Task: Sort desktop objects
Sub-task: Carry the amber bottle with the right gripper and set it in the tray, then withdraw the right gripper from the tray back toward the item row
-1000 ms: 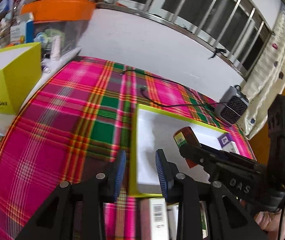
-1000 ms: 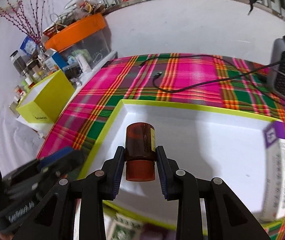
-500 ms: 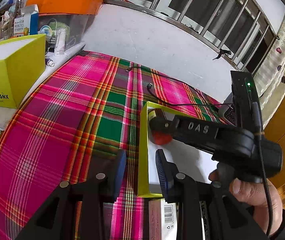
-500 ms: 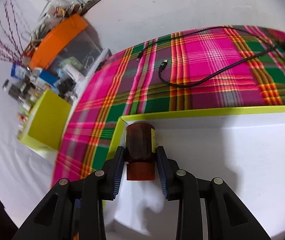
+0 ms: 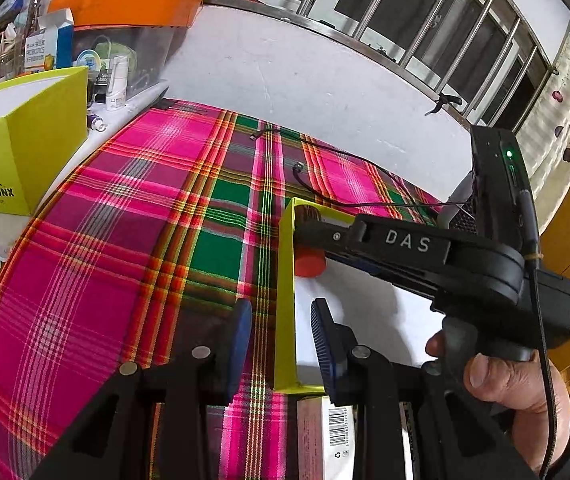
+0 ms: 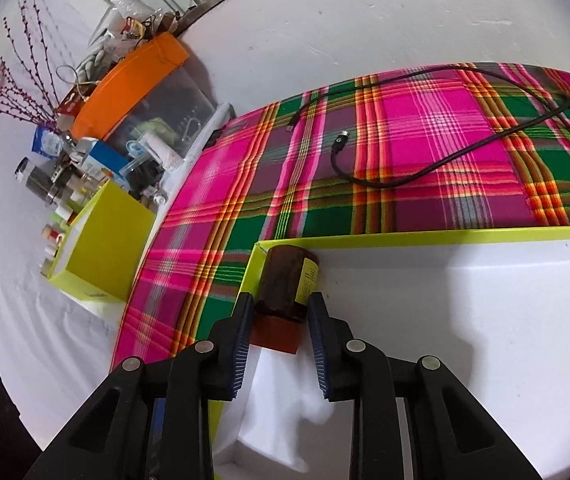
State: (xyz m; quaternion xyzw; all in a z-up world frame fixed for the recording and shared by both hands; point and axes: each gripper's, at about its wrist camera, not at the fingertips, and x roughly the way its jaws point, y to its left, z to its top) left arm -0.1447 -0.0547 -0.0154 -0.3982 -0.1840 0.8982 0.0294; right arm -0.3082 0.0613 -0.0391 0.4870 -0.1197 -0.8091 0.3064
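Now the bottle (image 6: pixel 288 286) has been carried into the tray (image 6: pixel 465 236) corner, being gripped by the right tool (image 6: pixel 279 338); left tool (image 5: pixel 281 344) released, box (image 5: pixel 327 438) still waiting.

Amber pill bottle (image 6: pixel 288 284): dark brown body, yellow label, orange-red cap facing camera, lying on side in far left corner of yellow-green tray (image 6: pixel 425 237). Tray: white interior, shallow, resting on plaid table. Barcoded white box (image 5: pixel 335 436) lying just outside tray's near edge.

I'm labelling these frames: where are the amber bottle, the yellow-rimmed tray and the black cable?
amber bottle (image 6: pixel 287 280): right wrist view, brown body.
yellow-rimmed tray (image 6: pixel 445 236): right wrist view, far rim.
black cable (image 6: pixel 437 168): right wrist view, mid-length.
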